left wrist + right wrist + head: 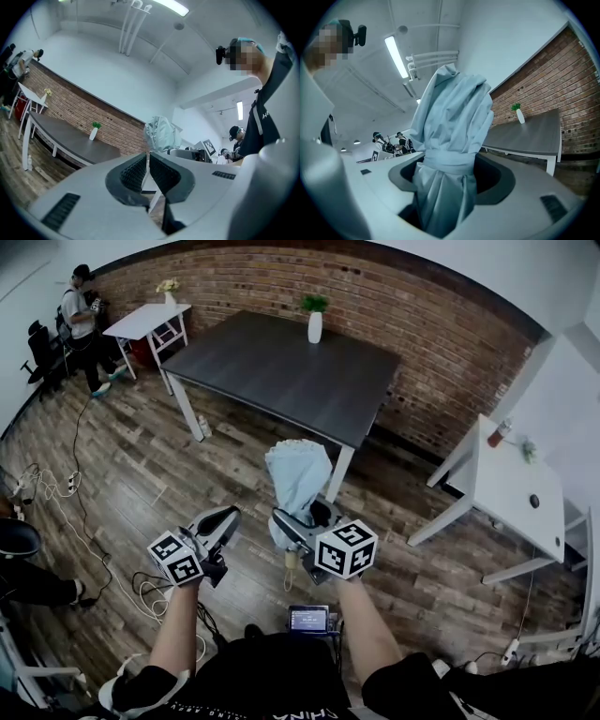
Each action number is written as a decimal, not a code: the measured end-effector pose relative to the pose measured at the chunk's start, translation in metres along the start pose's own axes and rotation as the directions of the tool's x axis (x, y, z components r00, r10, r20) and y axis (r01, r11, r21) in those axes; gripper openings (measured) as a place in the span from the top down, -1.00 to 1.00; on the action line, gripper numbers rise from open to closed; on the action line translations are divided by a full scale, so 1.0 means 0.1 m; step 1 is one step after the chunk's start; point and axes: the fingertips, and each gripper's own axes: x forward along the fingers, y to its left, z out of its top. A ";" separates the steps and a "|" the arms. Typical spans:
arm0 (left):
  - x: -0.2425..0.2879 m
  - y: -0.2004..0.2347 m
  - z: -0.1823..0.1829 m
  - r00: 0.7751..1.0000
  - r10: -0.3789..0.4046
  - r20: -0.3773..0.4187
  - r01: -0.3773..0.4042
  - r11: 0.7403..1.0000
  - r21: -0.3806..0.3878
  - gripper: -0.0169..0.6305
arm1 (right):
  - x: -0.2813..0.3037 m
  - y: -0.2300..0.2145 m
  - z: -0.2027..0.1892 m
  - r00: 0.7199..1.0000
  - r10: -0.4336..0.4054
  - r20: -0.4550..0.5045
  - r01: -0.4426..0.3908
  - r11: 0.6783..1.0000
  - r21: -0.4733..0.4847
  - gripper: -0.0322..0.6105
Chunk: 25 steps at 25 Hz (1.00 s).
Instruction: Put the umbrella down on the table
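**One umbrella in my right gripper, not yet on the table**

I hold two grippers in front of me. My right gripper (pixel 298 526) is clamped on the one umbrella (pixel 298 486), a pale blue folded one. Its jaws stand wide, one on each side of the bundled cloth, right at the strap that wraps it. The umbrella stands upright, its bunched cloth rising above the jaws and its handle end hanging below them. It is in the air over the wooden floor, on my side of the dark table (pixel 281 371) and not touching it.

My left gripper (pixel 217 521) has its two jaws pressed together with nothing between them, and sits just beside the right one.

I count three tables: the dark one ahead and two white ones, one far left (pixel 141 320) and one to the right (pixel 506 488). One white vase (pixel 315 326) with a green plant stands on the dark table.
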 end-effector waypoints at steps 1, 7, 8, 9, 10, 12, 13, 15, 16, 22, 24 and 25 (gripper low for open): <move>-0.02 0.01 -0.01 1.000 0.000 0.002 0.000 1.000 0.001 0.94 | 0.00 0.01 -0.01 1.000 0.001 -0.001 -0.001 1.000 -0.001 -0.05; -0.05 -0.05 0.04 1.000 0.001 0.012 -0.001 1.000 0.000 0.94 | 0.00 0.07 0.00 1.000 0.003 0.008 -0.003 1.000 -0.001 -0.05; -0.05 -0.07 0.04 1.000 -0.002 0.013 0.002 1.000 -0.002 0.93 | -0.01 0.07 0.00 1.000 0.003 0.008 -0.003 1.000 -0.002 -0.05; -0.04 -0.08 0.04 1.000 -0.005 0.013 0.005 1.000 -0.002 0.93 | -0.02 0.08 0.00 1.000 0.003 0.008 -0.003 1.000 -0.003 -0.05; -0.03 -0.09 0.03 1.000 -0.006 0.011 0.007 1.000 -0.002 0.93 | -0.03 0.07 0.00 1.000 0.003 0.008 -0.003 1.000 -0.003 -0.05; -0.02 -0.09 0.00 1.000 -0.001 0.007 0.001 1.000 -0.003 0.92 | -0.05 0.07 0.00 1.000 0.003 0.008 -0.003 1.000 -0.002 -0.05; -0.02 -0.09 -0.01 1.000 0.004 0.004 -0.004 1.000 -0.002 0.92 | -0.06 0.07 -0.01 1.000 0.004 0.008 -0.004 1.000 -0.002 -0.05; 0.00 -0.08 -0.03 1.000 0.013 -0.004 -0.013 1.000 0.000 0.86 | -0.09 0.04 0.00 1.000 0.004 0.008 -0.004 1.000 0.000 -0.05; 0.01 -0.08 -0.03 1.000 0.014 -0.006 -0.014 1.000 0.000 0.86 | -0.10 0.02 0.00 1.000 0.004 0.008 -0.005 1.000 0.002 -0.05; 0.14 -0.10 -0.04 1.000 0.027 -0.013 -0.026 1.000 0.008 0.80 | -0.17 -0.12 0.04 1.000 0.016 0.010 -0.016 1.000 0.009 -0.05; 0.21 -0.10 -0.04 0.999 0.041 -0.012 -0.041 0.999 0.018 0.80 | -0.20 -0.19 0.07 1.000 0.023 0.011 -0.023 1.000 0.010 -0.05; 0.25 -0.10 -0.04 0.999 0.051 -0.013 -0.051 0.998 0.026 0.80 | -0.21 -0.23 0.08 1.000 0.026 0.011 -0.026 1.000 0.009 -0.05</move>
